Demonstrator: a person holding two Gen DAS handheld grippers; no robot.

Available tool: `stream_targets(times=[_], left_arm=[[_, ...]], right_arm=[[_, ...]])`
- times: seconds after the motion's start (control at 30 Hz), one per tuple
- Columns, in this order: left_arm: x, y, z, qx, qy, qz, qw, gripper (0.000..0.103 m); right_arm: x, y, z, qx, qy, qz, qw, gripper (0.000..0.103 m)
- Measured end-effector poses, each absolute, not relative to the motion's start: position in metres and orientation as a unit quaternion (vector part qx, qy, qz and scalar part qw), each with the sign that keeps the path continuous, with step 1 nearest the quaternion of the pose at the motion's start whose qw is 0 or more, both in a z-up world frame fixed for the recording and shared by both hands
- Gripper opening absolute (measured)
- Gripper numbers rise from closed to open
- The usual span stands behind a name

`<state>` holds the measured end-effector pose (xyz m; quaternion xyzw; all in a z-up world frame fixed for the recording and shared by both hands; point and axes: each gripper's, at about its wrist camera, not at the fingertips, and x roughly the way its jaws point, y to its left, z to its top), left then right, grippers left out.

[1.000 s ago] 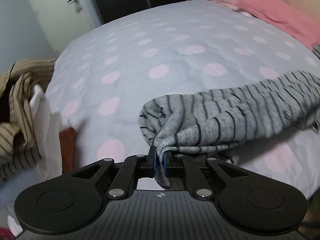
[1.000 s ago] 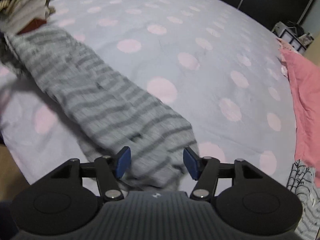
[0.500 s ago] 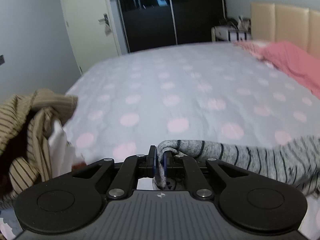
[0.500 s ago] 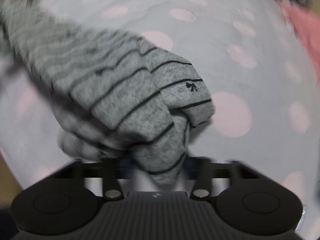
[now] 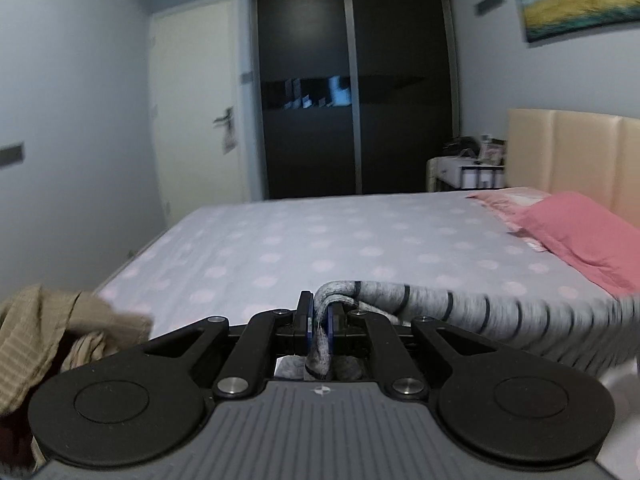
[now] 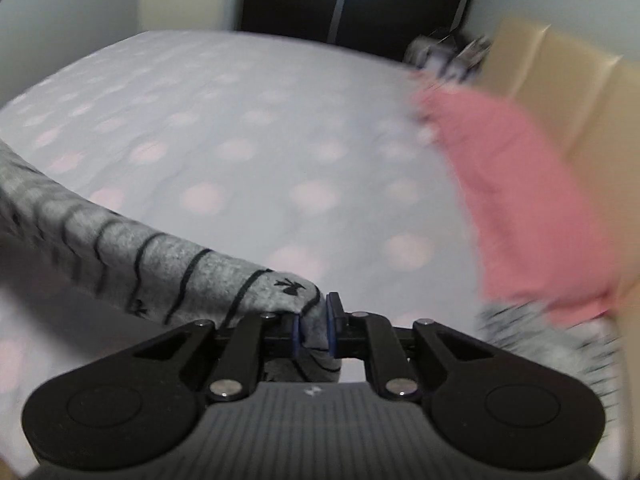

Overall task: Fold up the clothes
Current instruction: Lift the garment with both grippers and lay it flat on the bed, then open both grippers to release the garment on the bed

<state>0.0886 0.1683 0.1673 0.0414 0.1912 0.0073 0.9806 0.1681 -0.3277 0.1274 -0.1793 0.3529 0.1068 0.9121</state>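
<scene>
A grey garment with thin black stripes point(image 5: 460, 312) is stretched between my two grippers above the bed. My left gripper point(image 5: 318, 322) is shut on one end of it, and the cloth runs off to the right. My right gripper point(image 6: 314, 328) is shut on the other end, near a small black bow print, and the cloth point(image 6: 140, 256) runs off to the left. The garment hangs lifted over the near edge of the bed; its lower part is hidden behind the grippers.
The bed point(image 5: 340, 240) has a pale sheet with pink dots. A pink pillow point(image 5: 580, 236) lies at the beige headboard point(image 6: 560, 92) on the right. A heap of tan striped clothes point(image 5: 44, 332) sits at the near left. Another striped piece point(image 6: 540, 332) lies below the pillow.
My right gripper has closed on the garment's end. Both grippers have risen and lifted the garment off the sheet, so the views now tilt up toward the room.
</scene>
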Motion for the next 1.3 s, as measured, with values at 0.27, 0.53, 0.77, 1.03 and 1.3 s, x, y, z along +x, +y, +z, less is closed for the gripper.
stream_targets(times=[0.27,0.53,0.77,1.03,1.3], left_arm=[[0.09,0.124,0.11,0.111,0.334,-0.112,0.929,0.005],[0.055,0.096,0.043,0.207,0.447,-0.221,0.842,0.005],[0.041,0.099,0.009,0.226,0.501,-0.274,0.789,0.013],[0.058,0.131,0.053,0.163,0.445,-0.22,0.852,0.043],[0.123,0.149,0.032,0.149,0.447,-0.101,0.876,0.044]], right_arm=[[0.186,-0.376,0.138,-0.264,0.376,0.055,0.886,0.014],[0.173,-0.396,0.036,-0.276,0.489,0.069,0.824,0.015],[0.171,-0.394,0.024,-0.29,0.507,0.099,0.806,0.019],[0.146,-0.419,0.058,-0.213,0.491,0.097,0.839,0.035],[0.153,-0.406,0.075,-0.208,0.419,0.066,0.882,0.036]])
